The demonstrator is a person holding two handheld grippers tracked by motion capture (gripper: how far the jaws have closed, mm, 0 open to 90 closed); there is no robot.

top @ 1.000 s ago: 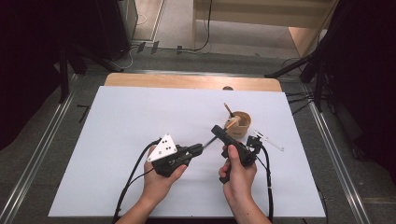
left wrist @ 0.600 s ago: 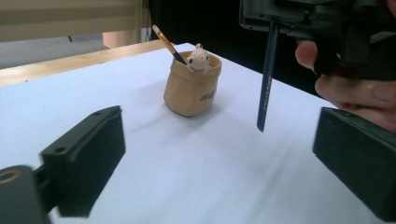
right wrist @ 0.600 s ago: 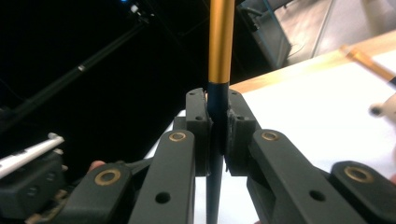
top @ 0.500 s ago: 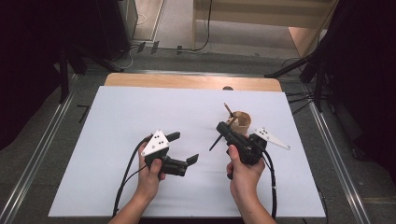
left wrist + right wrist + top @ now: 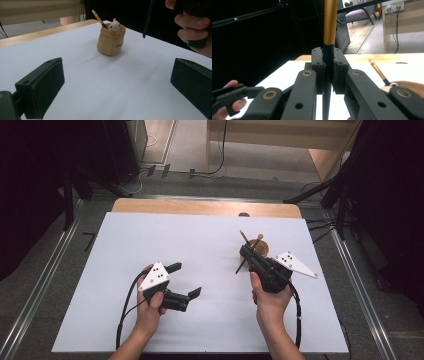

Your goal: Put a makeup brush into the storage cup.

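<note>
Brush, dark handle with gold ferrule, clamped upright between jaws of right gripper; held above white table, beside tan pot. Pot stands upright toward far right of table; second brush and small pale figure stick out of it. Left gripper well apart from pot, low over table, jaws just opened wide, nothing between them. Brush tip hangs free near right hand

overhead view, two close jaw-level views
</note>
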